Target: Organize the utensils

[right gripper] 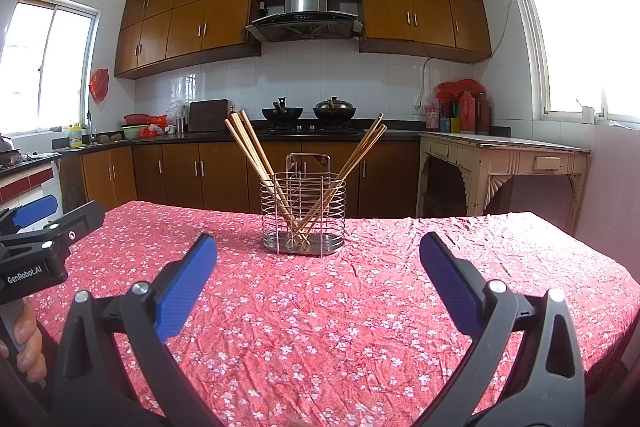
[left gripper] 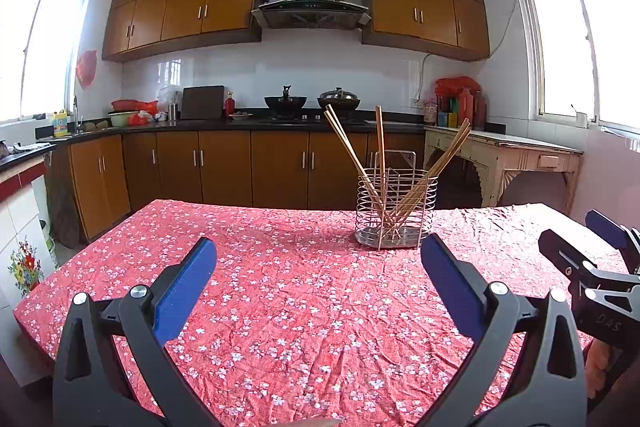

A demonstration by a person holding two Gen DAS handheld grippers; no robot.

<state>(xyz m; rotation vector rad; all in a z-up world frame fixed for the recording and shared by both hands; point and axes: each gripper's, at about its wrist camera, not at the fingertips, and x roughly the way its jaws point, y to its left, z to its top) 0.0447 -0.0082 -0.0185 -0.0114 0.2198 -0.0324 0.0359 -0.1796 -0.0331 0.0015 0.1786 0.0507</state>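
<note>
Open left gripper (left gripper: 318,267), chopsticks (left gripper: 400,167) beyond

A wire utensil holder (right gripper: 303,211) stands upright on the tablecloth, wooden chopsticks (right gripper: 256,167) fanned out inside it.

A red tablecloth (right gripper: 320,307) with small white and pink blossoms covers the surface. The wire holder (right gripper: 303,205) is silvery, its chopsticks (right gripper: 256,155) light brown (bamboo-toned). Both tools' pads (left gripper: 184,287) are blue on black frames.
</note>
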